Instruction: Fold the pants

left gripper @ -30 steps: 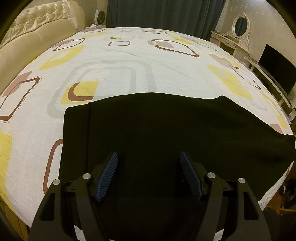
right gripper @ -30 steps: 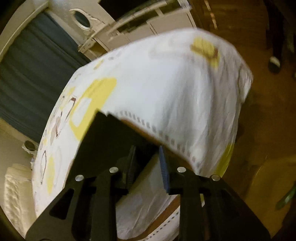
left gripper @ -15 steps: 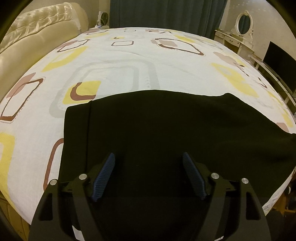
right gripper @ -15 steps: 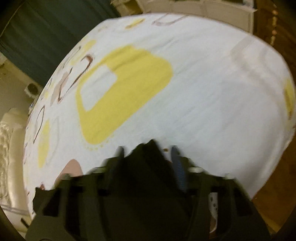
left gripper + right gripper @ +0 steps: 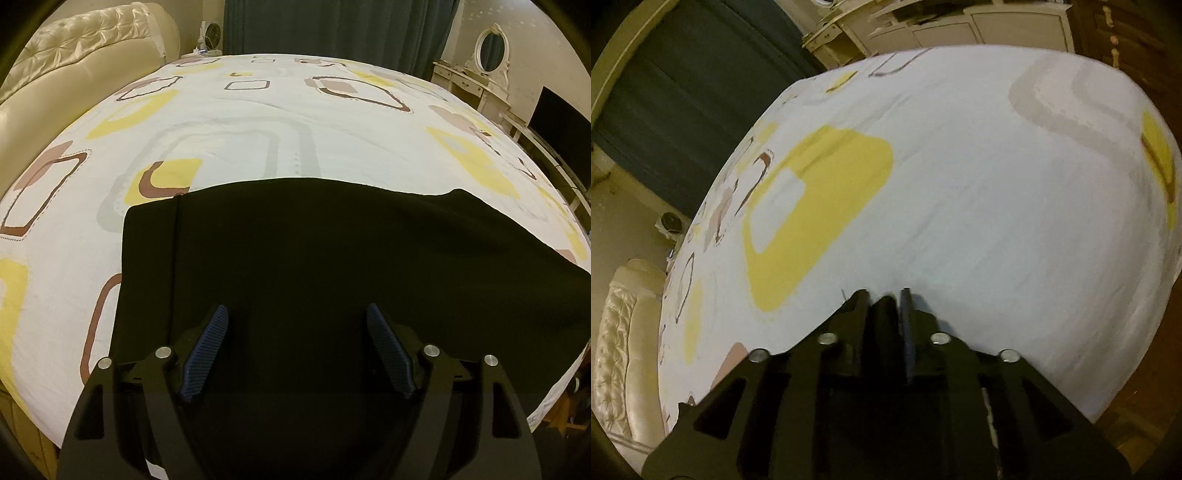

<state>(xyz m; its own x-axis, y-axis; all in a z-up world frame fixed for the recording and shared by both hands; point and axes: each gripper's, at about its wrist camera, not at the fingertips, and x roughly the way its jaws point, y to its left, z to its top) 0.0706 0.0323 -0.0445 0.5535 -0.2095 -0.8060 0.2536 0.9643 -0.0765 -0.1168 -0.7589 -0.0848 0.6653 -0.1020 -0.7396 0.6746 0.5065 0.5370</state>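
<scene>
Black pants [image 5: 314, 258] lie flat across the near part of the bed [image 5: 258, 122], waistband at the left, legs running off to the right. My left gripper [image 5: 297, 317] is open and empty, hovering over the pants' near middle. My right gripper [image 5: 884, 301] is shut on a bunched bit of the black pants [image 5: 884, 306] and holds it over the white patterned bedsheet [image 5: 997, 192]. The rest of the pants is hidden under that gripper.
A cream tufted headboard [image 5: 74, 74] stands at the left. Dark curtains [image 5: 332, 26], a white dressing table with an oval mirror [image 5: 493, 48] and a dark screen [image 5: 561, 122] stand beyond the bed. The wooden floor [image 5: 1145, 398] lies past the bed's edge.
My right gripper has carried the pinched black cloth from the bed's edge inward over the sheet. My left gripper stays open and has only shifted slightly.
</scene>
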